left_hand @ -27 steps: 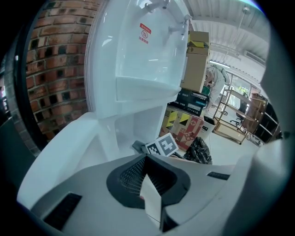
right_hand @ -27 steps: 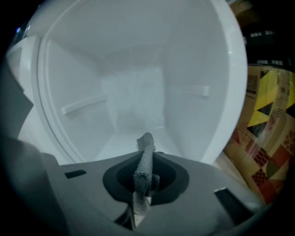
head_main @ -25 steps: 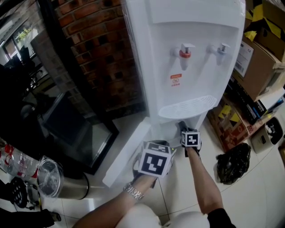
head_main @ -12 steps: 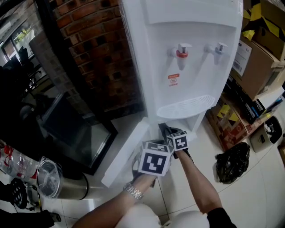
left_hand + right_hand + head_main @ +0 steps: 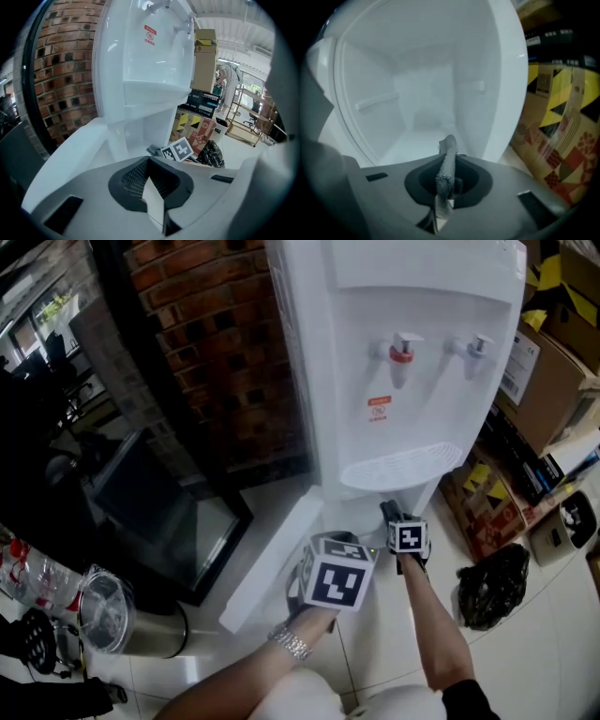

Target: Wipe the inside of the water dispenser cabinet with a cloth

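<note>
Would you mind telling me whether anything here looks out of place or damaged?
Nothing stands out: the cabinet looks intact, its door open, and the cloth sits pinched in the right gripper.

The water dispenser [image 5: 403, 381] is white throughout, its cabinet [image 5: 417, 93] too, with a red-collared tap [image 5: 401, 351] on the left, a pale grey tap [image 5: 476, 345] to its right and a red-and-white sticker [image 5: 378, 412] beneath. The cloth [image 5: 446, 171] is grey with a pebbled weave. The left gripper [image 5: 152, 197] and right gripper [image 5: 445, 187] have grey shells and black ribbed pads. The left marker cube [image 5: 336, 581] and right marker cube [image 5: 409, 538] carry black-and-white squares. The far brick wall [image 5: 225, 352] is red-brown with dark joints. On the right, a cardboard box [image 5: 562, 140] shows yellow-and-black stripes and red motifs, and a bag [image 5: 492, 582] is black.
</note>
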Available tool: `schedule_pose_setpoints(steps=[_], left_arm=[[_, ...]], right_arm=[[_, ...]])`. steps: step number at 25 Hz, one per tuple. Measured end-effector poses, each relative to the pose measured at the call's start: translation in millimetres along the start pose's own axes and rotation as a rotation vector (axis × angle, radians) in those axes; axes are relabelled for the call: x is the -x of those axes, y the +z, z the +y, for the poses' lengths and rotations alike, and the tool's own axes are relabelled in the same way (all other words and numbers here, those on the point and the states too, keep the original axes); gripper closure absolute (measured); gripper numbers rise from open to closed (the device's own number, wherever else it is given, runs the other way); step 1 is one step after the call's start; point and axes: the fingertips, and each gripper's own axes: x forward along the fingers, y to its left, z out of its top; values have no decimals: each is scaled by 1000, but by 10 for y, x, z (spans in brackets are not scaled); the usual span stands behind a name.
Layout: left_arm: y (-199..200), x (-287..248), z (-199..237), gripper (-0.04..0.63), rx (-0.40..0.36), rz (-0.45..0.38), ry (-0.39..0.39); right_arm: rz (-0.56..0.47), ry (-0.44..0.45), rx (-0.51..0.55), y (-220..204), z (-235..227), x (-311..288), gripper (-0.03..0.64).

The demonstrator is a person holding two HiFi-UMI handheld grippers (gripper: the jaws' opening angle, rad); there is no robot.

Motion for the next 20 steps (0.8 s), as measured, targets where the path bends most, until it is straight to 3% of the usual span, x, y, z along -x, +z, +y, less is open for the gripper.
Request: schedule_pose_setpoints(steps=[2, 5, 11, 13, 16, 20], left_arm=[[33, -10, -43, 595, -14, -9, -6], [24, -39, -97, 595, -11, -6, -22], [-14, -37, -93, 595, 8, 1, -36], [-19, -20, -68, 595, 12, 1, -36], [-21, 3, -42, 595, 19, -3, -38], [-13, 9, -78, 595, 30, -6, -54]], right_arm=[[-40, -46, 54, 144, -96, 139, 598], [-69, 11, 45, 245, 77, 207, 598], [-84, 363, -73, 310, 1091, 202, 598], [-56, 400, -77, 231, 1264, 139, 598], [5, 333, -47, 13, 1112, -6, 598], [75, 105, -103, -261, 276, -68, 598]])
